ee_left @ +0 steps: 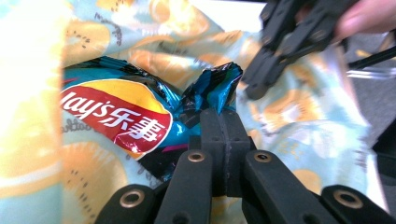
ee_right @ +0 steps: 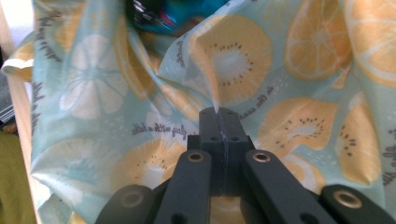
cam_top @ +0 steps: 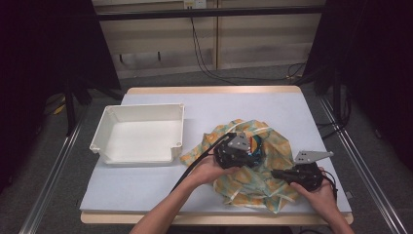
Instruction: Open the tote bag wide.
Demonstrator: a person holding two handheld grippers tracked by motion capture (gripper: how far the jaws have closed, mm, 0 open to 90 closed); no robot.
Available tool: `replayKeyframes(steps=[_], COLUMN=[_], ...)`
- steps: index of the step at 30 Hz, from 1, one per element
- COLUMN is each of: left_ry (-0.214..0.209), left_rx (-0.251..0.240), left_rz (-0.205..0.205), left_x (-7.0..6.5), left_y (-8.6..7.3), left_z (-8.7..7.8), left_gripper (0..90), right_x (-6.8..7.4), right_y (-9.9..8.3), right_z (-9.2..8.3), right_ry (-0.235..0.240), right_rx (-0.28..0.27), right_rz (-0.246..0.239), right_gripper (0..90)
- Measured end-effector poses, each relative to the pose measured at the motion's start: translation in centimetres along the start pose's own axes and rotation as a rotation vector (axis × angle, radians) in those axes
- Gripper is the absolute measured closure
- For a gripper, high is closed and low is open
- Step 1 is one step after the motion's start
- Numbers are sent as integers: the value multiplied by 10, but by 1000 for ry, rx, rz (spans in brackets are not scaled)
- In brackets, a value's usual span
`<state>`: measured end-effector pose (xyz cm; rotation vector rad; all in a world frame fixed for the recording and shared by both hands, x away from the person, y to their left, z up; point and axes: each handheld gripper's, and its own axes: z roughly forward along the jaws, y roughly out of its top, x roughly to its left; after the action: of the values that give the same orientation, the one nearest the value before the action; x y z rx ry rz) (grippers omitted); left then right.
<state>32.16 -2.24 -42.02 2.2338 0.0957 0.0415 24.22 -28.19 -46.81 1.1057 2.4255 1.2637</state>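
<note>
A blue Lay's chip bag (ee_left: pixel 116 116) lies inside a crumpled fruit-print cloth bag (cam_top: pixel 272 146) right of the table's middle. My left gripper (ee_left: pixel 219 112) is shut on the crinkled blue end of the chip bag, and in the high view this gripper (cam_top: pixel 248 148) sits over the cloth's middle, where a bit of the chip bag (cam_top: pixel 254 145) peeks out. My right gripper (ee_right: pixel 218 112) is shut on a raised fold of the cloth (ee_right: pixel 243 56). It holds the cloth's near right part in the high view (cam_top: pixel 276 173), and its black jaws also appear in the left gripper view (ee_left: pixel 280 42).
A white open tray (cam_top: pixel 104 141) stands on the left of the grey table mat (cam_top: pixel 146 185). The table's wooden front edge (cam_top: pixel 122 218) lies near the person's forearms. Cables run on the floor behind the table.
</note>
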Motion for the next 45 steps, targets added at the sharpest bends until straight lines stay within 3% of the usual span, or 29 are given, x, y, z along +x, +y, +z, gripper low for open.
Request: replayKeyframes(steps=[1,8,18,23,28,33,37,45], left_ry=[-19,-39,-57,-79,-69,-66,-69,-55], left_rx=[-34,-147,-226,-218,-220,-190,-176,-199], left_rz=[-11,-48,-55,-37,-47,-40,-43,-58], left_x=[-1,-1,-8,-12,-12,-13,-13,-11], left_y=[-1,-3,1,-4,-6,-7,-8,-8], left_z=[-7,-27,-54,-53,-51,-44,-38,-48], left_gripper=[900,900,900,900,900,900,900,900], right_x=[0,-2,-3,-4,-3,-1,3,6], right_y=[0,0,-1,-4,-5,-4,-1,10], right_z=[1,4,11,13,11,4,-6,-29], right_ry=[-6,-13,-14,-11,0,1,-4,-6], right_rx=[6,11,33,37,22,-14,-53,-146], right_rz=[-1,3,1,7,-7,0,-7,0], right_gripper=[900,900,900,898,812,671,621,528])
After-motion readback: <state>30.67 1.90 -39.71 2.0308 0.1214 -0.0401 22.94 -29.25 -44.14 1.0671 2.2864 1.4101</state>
